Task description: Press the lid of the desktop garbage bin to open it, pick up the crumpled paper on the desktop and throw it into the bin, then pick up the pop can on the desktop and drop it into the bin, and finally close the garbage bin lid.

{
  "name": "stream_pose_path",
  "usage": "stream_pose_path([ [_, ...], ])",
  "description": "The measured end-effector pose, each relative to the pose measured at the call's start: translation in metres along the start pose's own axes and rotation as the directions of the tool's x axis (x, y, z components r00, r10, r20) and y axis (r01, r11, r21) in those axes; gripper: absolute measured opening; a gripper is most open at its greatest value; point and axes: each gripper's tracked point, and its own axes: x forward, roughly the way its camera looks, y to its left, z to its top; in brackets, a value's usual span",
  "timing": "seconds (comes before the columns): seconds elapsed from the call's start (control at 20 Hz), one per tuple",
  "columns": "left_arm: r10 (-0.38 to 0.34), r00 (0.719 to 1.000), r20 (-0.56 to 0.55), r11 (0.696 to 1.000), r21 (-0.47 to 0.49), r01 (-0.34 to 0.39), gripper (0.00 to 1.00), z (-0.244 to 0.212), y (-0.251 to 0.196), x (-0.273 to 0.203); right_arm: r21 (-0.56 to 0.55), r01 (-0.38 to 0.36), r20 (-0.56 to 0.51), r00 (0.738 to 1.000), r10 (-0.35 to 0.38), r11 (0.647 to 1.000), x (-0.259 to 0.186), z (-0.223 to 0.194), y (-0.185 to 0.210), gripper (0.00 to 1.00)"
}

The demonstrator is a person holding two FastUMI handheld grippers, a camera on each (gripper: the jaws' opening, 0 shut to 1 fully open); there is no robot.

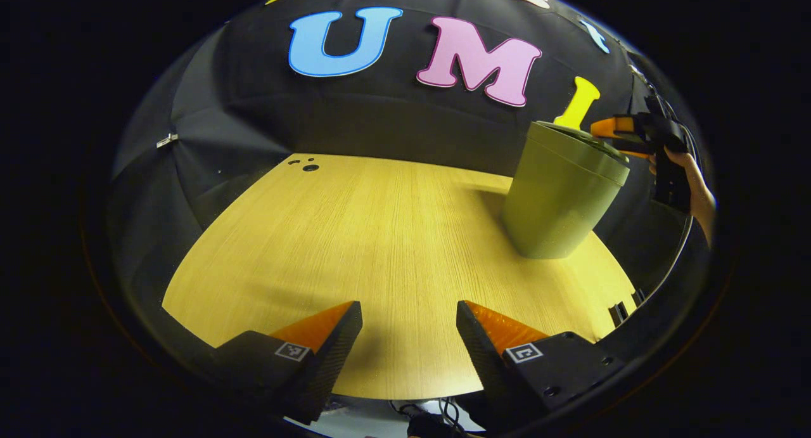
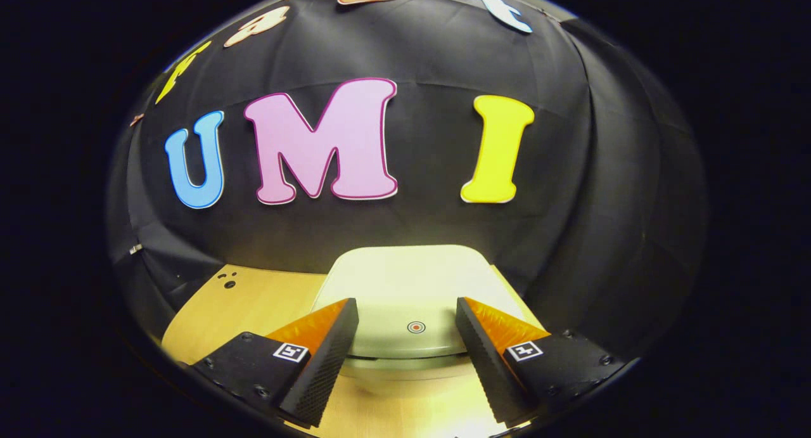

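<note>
a green bin [image 1: 564, 194] stands on the wooden table [image 1: 355, 248] at the far right in the left gripper view, its lid [image 1: 586, 145] down. the left gripper [image 1: 408, 336] hangs over the near edge of the table with its fingers spread wide and nothing between them, well apart from the bin. beyond the bin, a hand [image 1: 687, 178] holds the right gripper [image 1: 611, 134] just above the lid's far rim. in the right gripper view, the right gripper [image 2: 405, 340] hovers over the lid [image 2: 405, 292], fingers wide and holding nothing, with a small round target mark [image 2: 415, 327] on the lid between them. whether the fingertips touch the lid cannot be told. black cloth [image 2: 602, 172] backs the table.
</note>
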Motion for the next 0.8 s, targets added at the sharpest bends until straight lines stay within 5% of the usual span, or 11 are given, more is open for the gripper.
stream_pose_path([
  [0.8, -0.001, 1.000, -0.003, 1.000, 0.005, 0.001, 0.96, -0.005, 0.004, -0.007, -0.035, -0.003, 0.030, 1.000, 0.004, 0.999, -0.001, -0.009, 0.000, 0.99],
])
